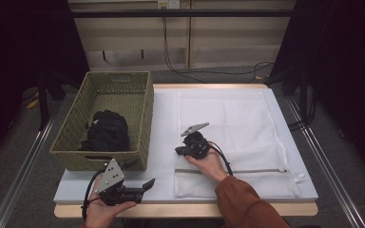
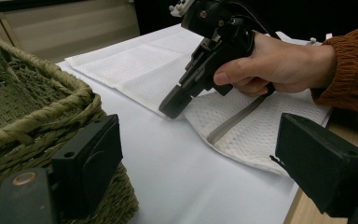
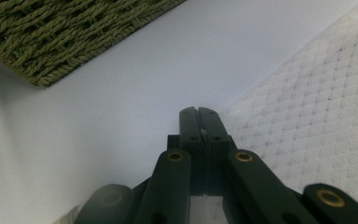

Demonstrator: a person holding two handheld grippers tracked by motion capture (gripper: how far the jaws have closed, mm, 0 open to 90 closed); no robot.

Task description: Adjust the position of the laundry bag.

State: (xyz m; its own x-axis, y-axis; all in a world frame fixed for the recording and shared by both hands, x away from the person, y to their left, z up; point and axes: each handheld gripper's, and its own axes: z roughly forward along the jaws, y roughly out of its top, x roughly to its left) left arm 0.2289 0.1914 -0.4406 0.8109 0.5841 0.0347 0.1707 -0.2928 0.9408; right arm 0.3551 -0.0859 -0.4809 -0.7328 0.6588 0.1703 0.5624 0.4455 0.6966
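Two grippers are at work: the right gripper (image 1: 179, 151) is clenched on the left edge of the white mesh laundry bag (image 1: 228, 123) spread flat on the table (image 1: 164, 118), apparently for lifting, while the left gripper (image 1: 148, 184) is held released near the wicker basket (image 1: 71, 137).

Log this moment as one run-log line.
right gripper: jaws shut on mesh bag edge | left gripper: open, idle | basket: black garment

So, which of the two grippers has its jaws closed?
The right gripper, at the left edge of the white mesh laundry bag; its jaws meet. The left gripper, near the wicker basket, stands open.
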